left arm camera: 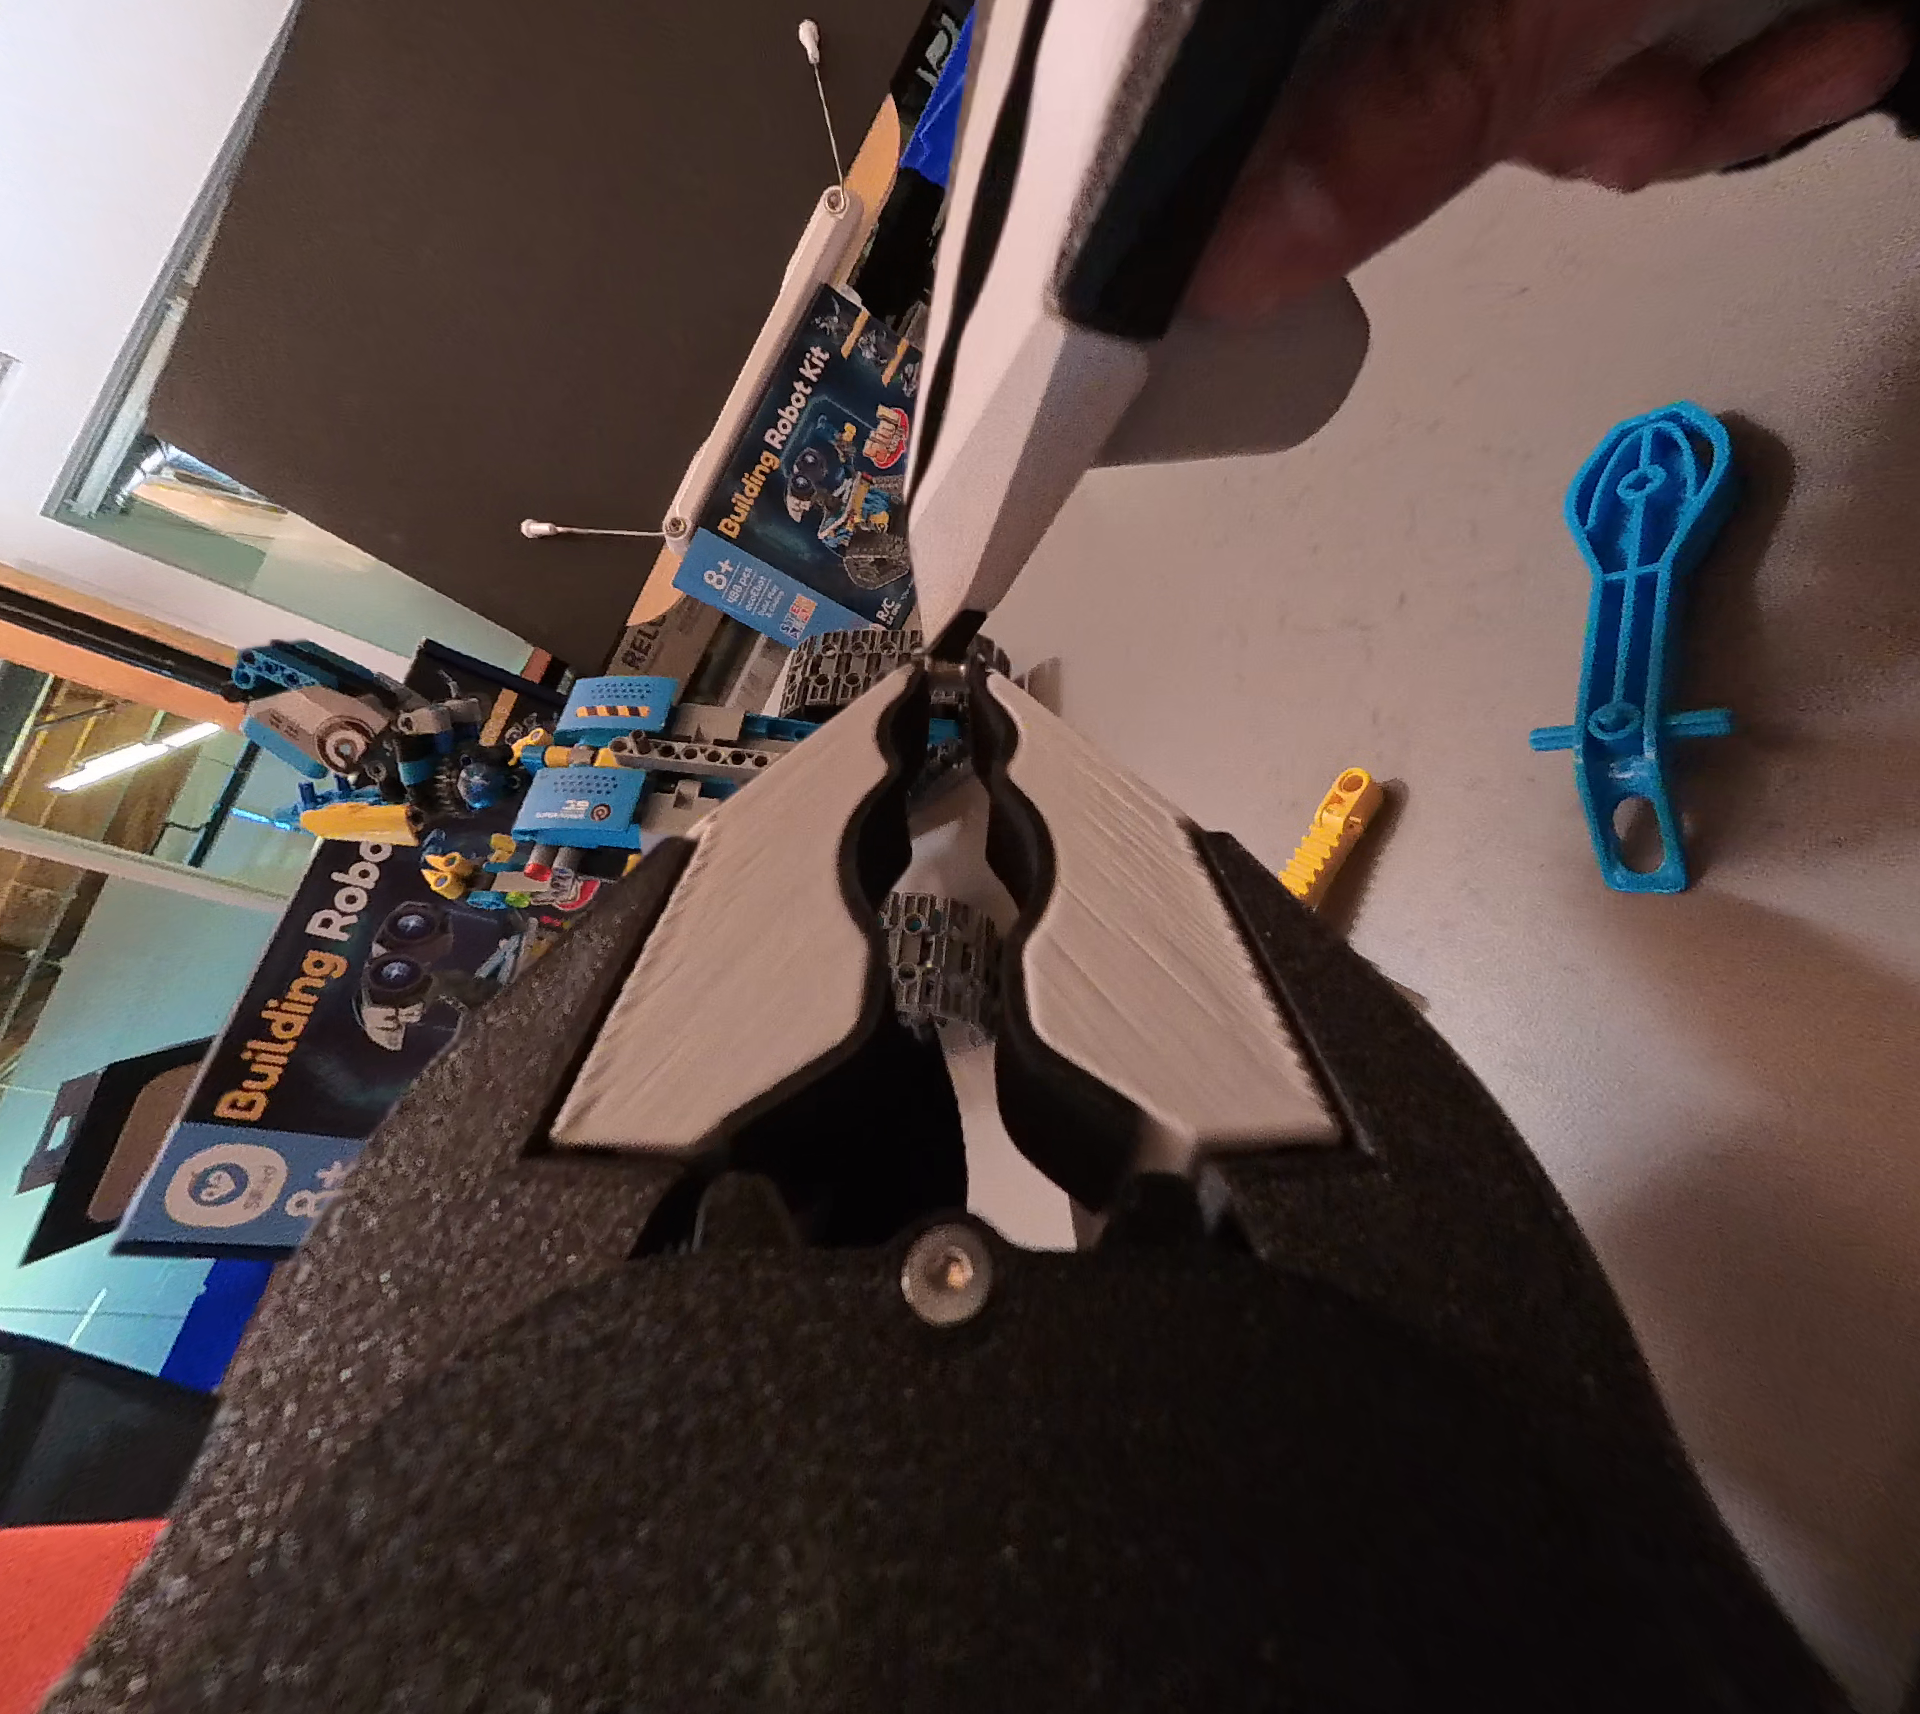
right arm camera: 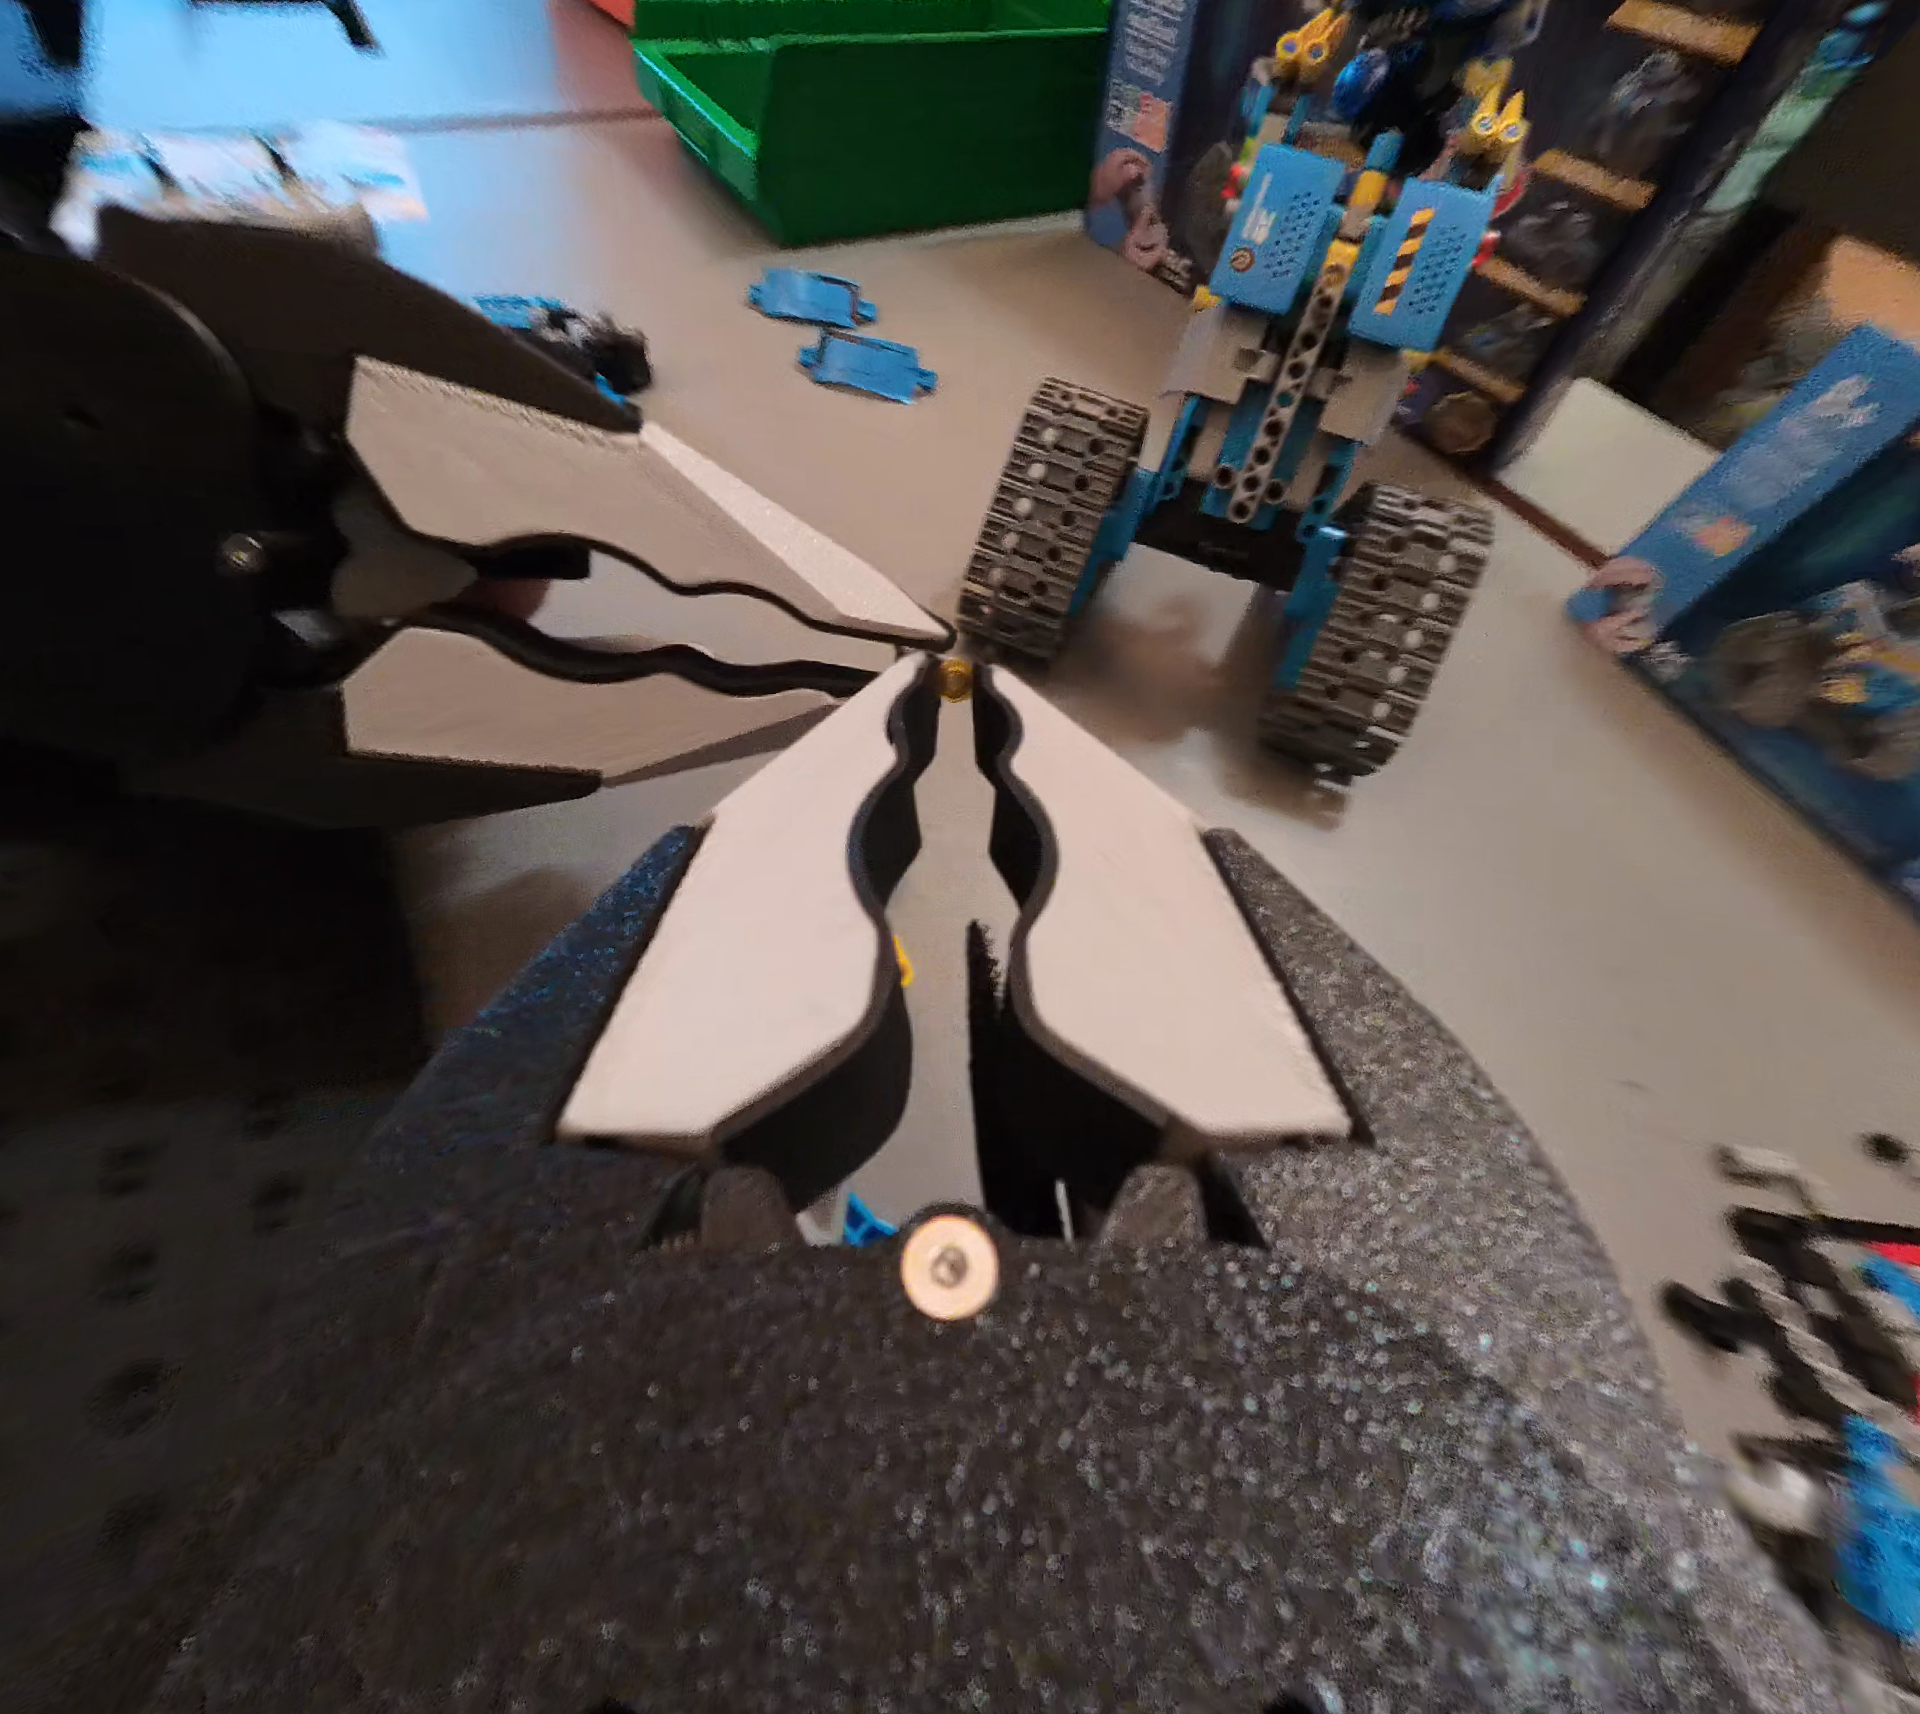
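A small yellow peg (right arm camera: 952, 677) is sitting pinched between the tips of the right gripper (right arm camera: 950, 679), whose jaws are standing narrow around it. The left gripper (left arm camera: 943, 672) is meeting it tip to tip from the side, its jaws nearly closed on what looks like the same small piece, though the left wrist view is too cramped there to tell for sure. A hand (left arm camera: 1621, 33) is gripping the right gripper's body. Just behind the tips, a blue and grey tracked toy robot (right arm camera: 1320, 417) is standing on the pale table (right arm camera: 1558, 989) in front of kit boxes (right arm camera: 1174, 2). A green bin (right arm camera: 862, 95) is sitting farther back. On the table well apart are lying a blue plastic tool (left arm camera: 1636, 656) and a yellow toothed piece (left arm camera: 1335, 828).
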`<state>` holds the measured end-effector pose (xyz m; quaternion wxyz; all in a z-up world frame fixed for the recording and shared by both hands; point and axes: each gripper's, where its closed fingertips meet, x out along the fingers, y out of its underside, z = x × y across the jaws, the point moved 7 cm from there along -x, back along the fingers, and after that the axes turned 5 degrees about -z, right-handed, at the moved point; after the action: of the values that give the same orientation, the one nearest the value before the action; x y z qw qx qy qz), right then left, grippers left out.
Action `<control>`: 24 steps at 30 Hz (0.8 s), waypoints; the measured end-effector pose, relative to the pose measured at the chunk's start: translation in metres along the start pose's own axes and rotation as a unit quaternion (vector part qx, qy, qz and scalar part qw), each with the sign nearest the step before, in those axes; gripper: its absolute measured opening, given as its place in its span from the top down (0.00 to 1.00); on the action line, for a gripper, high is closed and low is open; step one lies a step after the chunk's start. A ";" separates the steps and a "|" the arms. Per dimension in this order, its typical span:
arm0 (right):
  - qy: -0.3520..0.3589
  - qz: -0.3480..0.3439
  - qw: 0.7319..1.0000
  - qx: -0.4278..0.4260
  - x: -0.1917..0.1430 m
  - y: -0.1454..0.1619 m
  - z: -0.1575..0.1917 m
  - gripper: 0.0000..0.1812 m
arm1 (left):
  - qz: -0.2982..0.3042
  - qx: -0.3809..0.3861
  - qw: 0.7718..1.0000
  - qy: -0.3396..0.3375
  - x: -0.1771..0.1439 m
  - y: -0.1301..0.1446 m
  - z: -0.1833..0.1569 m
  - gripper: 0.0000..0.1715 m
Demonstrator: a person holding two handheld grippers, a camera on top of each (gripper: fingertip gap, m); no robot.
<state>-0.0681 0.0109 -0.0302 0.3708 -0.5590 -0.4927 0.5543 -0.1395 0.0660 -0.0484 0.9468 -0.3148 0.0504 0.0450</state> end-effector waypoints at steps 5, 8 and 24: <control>0.079 0.026 0.990 -0.111 -0.001 -0.005 0.011 0.99 | 0.006 0.021 1.000 -0.015 0.000 -0.002 0.000 0.97; 0.008 0.006 1.000 -0.015 -0.001 0.001 0.002 1.00 | 0.004 0.030 0.999 -0.010 -0.001 0.001 -0.002 0.96; -0.101 0.030 0.991 0.084 -0.013 0.046 -0.040 0.86 | 0.104 -0.302 0.933 0.167 0.005 0.081 0.012 0.96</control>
<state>-0.0211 -0.0072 -0.0665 0.3483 -0.4813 -0.4624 0.6582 -0.1433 0.1380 -0.0869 0.7750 -0.5819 0.2240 0.1034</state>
